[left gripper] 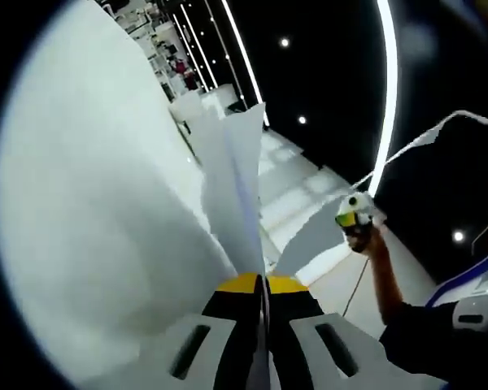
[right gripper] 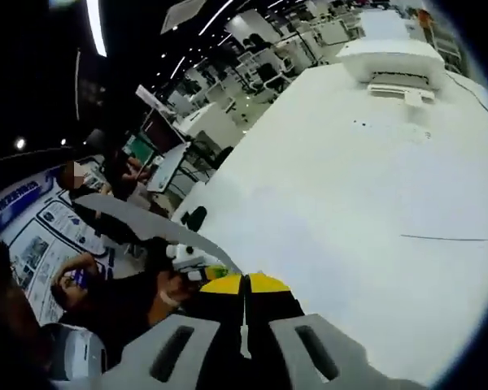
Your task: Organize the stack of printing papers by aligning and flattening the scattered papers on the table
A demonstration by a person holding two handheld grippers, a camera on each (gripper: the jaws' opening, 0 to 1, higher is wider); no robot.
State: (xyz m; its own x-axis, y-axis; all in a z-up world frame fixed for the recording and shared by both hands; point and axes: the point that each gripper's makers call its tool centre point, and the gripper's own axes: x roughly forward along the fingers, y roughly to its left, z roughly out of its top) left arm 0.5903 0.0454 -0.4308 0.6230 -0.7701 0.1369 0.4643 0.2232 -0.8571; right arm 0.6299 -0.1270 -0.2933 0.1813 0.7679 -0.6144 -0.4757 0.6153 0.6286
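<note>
My left gripper (left gripper: 263,284) is shut on white printing papers (left gripper: 236,179), which rise from between its yellow-tipped jaws and fan apart towards the top. One broad sheet (left gripper: 98,219) spreads across the left of this view. A hand holds my right gripper (left gripper: 354,213) to the right, at the far end of a curved sheet (left gripper: 313,240). In the right gripper view my right gripper (right gripper: 246,284) is shut, with a thin white paper edge (right gripper: 246,337) between its jaws. A grey bowed sheet (right gripper: 138,218) runs left to my left gripper (right gripper: 191,264).
The white table (right gripper: 350,195) stretches to the right, with a thin sheet edge (right gripper: 443,238) lying on it and a white printer (right gripper: 390,58) at its far end. A person's arm (left gripper: 386,280) shows on the right. Desks and seated people (right gripper: 89,187) lie beyond the table.
</note>
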